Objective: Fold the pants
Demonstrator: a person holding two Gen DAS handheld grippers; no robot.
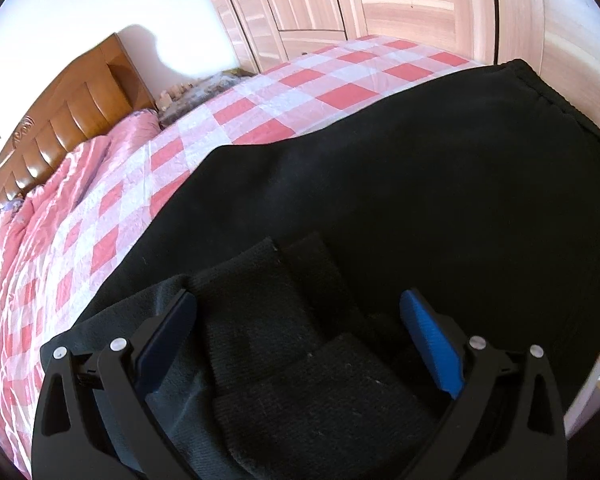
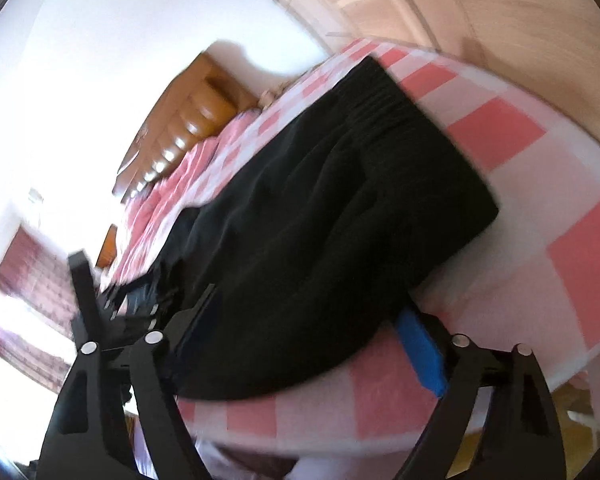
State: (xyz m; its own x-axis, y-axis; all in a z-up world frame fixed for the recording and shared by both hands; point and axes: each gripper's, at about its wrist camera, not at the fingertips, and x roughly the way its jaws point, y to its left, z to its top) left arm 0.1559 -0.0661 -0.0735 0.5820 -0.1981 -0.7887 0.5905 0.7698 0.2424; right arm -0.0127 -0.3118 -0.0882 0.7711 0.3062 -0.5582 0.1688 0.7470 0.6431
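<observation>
Black pants [image 2: 340, 184] lie along the near edge of a bed [image 2: 540, 240] under a pink-checked cover, waistband toward its far corner, ribbed cuffs by the left gripper [image 1: 298, 312]. Both grippers stand wide and hold nothing — the left over the cuffs, the right gripper [image 2: 308, 320] straddling the near edge of the cloth. The step in hand looks like taking hold for a fold; next, each must close on cloth and carry the cuffs toward the waistband.
</observation>
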